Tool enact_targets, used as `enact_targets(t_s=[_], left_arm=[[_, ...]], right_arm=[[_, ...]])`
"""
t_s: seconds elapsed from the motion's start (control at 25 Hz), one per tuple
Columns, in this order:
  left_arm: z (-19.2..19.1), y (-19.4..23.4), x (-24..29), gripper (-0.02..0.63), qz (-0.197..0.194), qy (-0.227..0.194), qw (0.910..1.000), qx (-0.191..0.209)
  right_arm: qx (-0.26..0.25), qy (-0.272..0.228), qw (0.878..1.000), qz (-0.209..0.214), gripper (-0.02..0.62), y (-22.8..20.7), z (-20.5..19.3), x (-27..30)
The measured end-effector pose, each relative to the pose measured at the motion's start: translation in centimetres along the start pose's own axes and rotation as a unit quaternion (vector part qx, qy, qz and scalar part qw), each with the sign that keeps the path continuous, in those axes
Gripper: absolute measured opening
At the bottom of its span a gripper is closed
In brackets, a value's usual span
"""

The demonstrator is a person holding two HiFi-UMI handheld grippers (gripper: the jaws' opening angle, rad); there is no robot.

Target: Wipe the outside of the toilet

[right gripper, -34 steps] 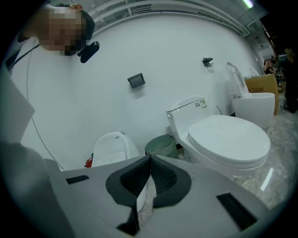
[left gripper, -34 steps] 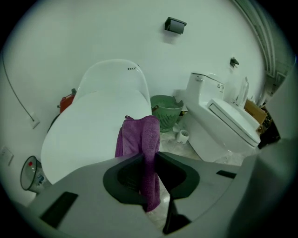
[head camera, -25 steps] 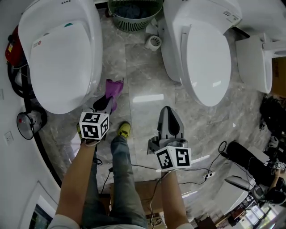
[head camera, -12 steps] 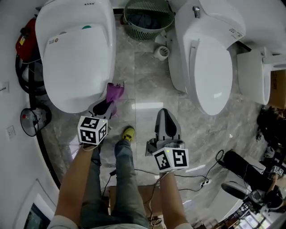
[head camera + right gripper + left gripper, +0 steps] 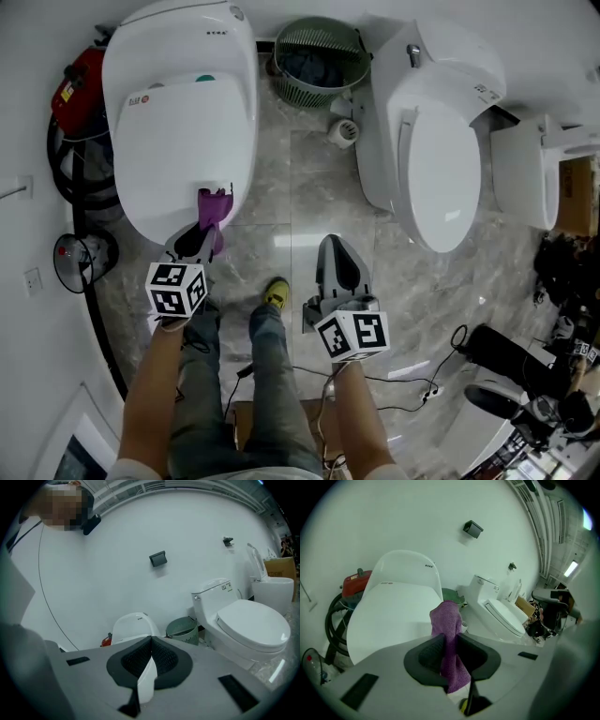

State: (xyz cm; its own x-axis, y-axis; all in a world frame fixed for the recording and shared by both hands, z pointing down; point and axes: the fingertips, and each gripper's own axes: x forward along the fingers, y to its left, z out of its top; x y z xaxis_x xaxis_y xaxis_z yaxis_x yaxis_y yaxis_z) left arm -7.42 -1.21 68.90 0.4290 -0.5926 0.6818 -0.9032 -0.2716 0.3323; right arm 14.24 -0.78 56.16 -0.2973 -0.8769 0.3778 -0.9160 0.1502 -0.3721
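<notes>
A white toilet with its lid down stands at the left of the head view. My left gripper is shut on a purple cloth, whose top lies against the toilet's front rim. In the left gripper view the cloth hangs between the dark jaws, with the toilet lid just behind it. My right gripper hovers over the floor between the two toilets, shut and holding nothing. Its jaws meet in the right gripper view.
A second white toilet stands at the right. Between the toilets at the back are a green basket and a paper roll. A red can with black hose sits far left. A yellow shoe and cables lie below.
My left gripper has carried the purple cloth forward and left, from over the floor up to the left toilet's front rim. The right gripper has stayed shut and roughly in place.
</notes>
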Motion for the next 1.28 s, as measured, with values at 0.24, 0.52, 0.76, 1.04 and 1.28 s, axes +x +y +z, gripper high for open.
enact_targets(t_s=[0.24,0.52,0.76,1.04,1.28], left_arm=[[2.8,0.7,-3.5,0.097,0.014,-0.024,0.9996,0.005],[7.1,0.0,-7.2,0.097,0.023,-0.059,0.9978,0.016],[10.2,-1.2,-10.5,0.097,0.026,-0.086,0.9957,0.025],[13.2,-2.4,-14.5,0.097,0.037,-0.105,0.9931,0.037],[16.0,-3.6,-17.2,0.097,0.036,-0.121,0.9909,0.049]], right_arm=[[-0.014,-0.003,1.0,0.007,0.008,2.4,2.3,-0.9],[-0.021,-0.015,1.0,-0.001,0.008,4.0,5.8,-2.8],[-0.028,-0.034,0.999,-0.014,0.008,4.8,8.8,-5.0],[-0.025,-0.051,0.998,-0.03,0.008,5.4,11.9,-7.7],[-0.037,-0.059,0.997,-0.04,0.008,5.9,14.7,-9.4]])
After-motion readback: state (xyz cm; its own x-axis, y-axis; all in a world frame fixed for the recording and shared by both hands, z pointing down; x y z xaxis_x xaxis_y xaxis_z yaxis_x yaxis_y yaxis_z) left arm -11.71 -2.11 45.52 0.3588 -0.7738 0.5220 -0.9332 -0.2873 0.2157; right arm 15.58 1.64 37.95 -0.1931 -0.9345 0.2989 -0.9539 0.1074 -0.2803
